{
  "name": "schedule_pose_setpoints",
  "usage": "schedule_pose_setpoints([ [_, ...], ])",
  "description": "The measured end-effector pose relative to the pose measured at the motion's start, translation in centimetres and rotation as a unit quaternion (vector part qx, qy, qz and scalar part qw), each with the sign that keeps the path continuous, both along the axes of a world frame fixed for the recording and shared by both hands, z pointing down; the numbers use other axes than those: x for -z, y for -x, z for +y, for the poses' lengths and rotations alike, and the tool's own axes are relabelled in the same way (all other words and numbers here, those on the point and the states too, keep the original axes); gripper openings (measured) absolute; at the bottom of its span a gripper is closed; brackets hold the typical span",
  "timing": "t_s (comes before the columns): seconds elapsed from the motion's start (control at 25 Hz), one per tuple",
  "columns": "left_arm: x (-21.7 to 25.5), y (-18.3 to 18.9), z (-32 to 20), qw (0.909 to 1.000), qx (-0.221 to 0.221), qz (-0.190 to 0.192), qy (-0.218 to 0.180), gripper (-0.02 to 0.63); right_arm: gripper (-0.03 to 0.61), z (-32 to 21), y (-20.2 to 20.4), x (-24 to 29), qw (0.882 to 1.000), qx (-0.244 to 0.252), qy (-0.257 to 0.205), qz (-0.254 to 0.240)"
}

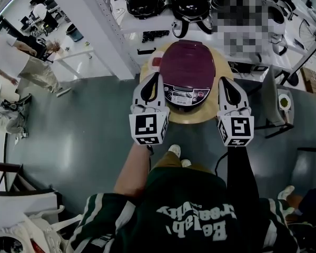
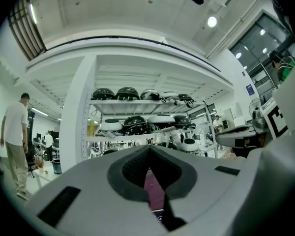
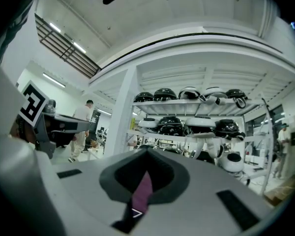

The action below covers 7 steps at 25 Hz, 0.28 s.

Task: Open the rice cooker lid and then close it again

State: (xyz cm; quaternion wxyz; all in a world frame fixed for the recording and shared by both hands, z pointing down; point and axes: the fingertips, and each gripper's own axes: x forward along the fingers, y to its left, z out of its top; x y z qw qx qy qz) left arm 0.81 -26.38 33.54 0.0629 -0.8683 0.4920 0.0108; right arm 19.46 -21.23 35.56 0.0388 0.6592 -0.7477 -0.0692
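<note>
So the maroon, rounded rice cooker [image 1: 187, 70] with the silver control panel sits on a round, light wooden table [image 1: 221, 70], at 12 o'clock from the person holding the tools. Its lid is down flat.

The left gripper [image 1: 157, 78], grey-white plastic with a black-and-white marker cube, sits at the cooker's 9 o'clock side. The right gripper [image 1: 222, 81], same build, is at its 3 o'clock side. Both point level toward the shelf. From the head view I honestly can't tell whether either tip touches the cooker body or just hangs beside it.

In the left gripper view, the left gripper [image 2: 148, 151] has its fingers pressed together with nothing between them, and a sliver of maroon rice cooker [image 2: 153, 191] shows below the tips. Same deal for the right gripper [image 3: 146, 154], fingers together and empty, with the rice cooker [image 3: 143, 193] peeking through.

Behind the table, at 12 o'clock, a white metal shelf [image 1: 147, 28] holds black and white rounded things. A person in a white shirt [image 1: 10, 57] stands at 10 o'clock on the grey floor [image 1: 84, 130].
</note>
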Motion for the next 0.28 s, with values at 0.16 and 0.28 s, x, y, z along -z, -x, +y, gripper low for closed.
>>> schedule_pose_setpoints([
  [0.16, -0.06, -0.2, 0.28, 1.0, -0.003, -0.002, 0.0, 0.0, 0.003, 0.22, -0.01, 0.0, 1.0, 0.0, 0.001, -0.005],
  [0.28, -0.07, -0.23, 0.38, 1.0, -0.004, -0.003, 0.002, 0.0, 0.003, 0.29, 0.18, 0.03, 1.0, 0.003, 0.002, -0.007],
])
